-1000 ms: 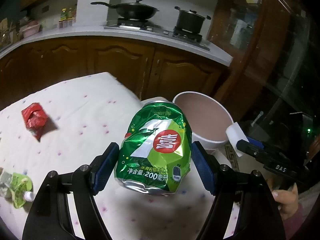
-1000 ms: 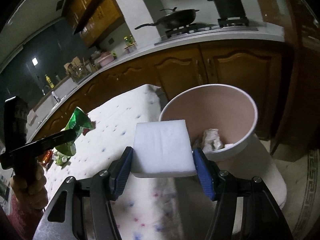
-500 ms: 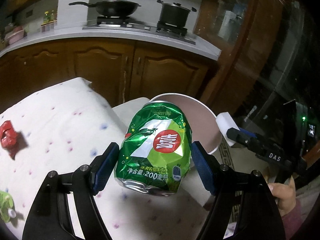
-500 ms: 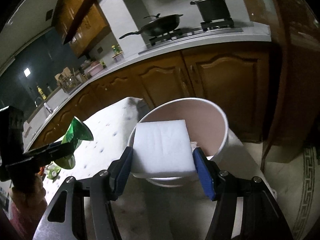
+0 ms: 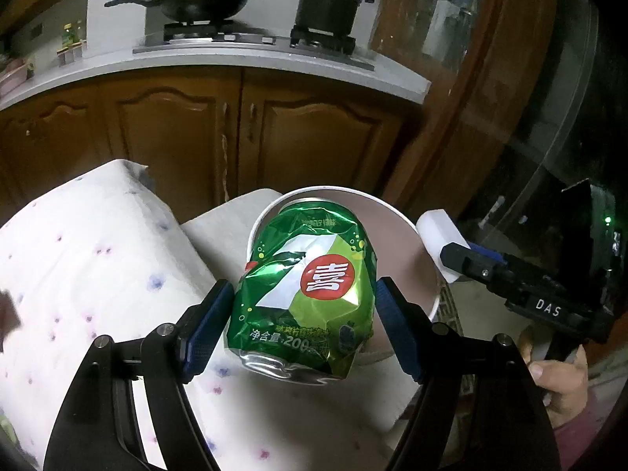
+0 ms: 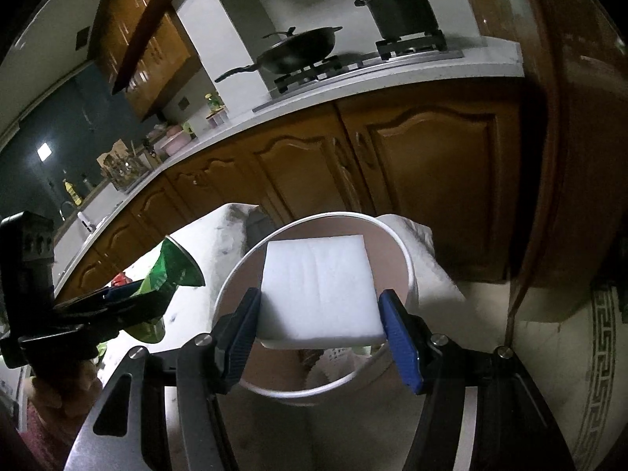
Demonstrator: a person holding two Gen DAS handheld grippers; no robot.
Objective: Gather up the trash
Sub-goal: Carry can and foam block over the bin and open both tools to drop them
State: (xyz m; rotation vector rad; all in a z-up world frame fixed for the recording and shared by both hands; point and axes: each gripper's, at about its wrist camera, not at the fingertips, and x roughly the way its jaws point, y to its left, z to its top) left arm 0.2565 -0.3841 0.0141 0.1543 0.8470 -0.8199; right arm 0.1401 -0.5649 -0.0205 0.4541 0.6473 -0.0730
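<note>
My left gripper [image 5: 304,316] is shut on a crushed green soda can [image 5: 302,286] and holds it at the near rim of a round white bin [image 5: 408,231] with a pinkish inside. My right gripper [image 6: 320,324] is shut on a white sponge block [image 6: 318,286] and holds it over the bin's [image 6: 231,286] opening. The can also shows in the right wrist view [image 6: 172,271], left of the bin. The sponge also shows in the left wrist view [image 5: 437,235], at the bin's right rim. Crumpled white trash [image 6: 333,361] lies inside the bin.
The bin stands on a white seat [image 5: 219,231] beside a table with a white dotted cloth [image 5: 98,259]. Wooden cabinets [image 5: 196,133] with a grey counter, a wok [image 5: 204,0] and a pot [image 5: 325,4] stand behind. A dark glass door [image 5: 549,157] is at the right.
Both grippers have moved toward the bin with their loads. The can now sits at the bin's rim and the sponge is over its opening. The red wrapper has left the left view.
</note>
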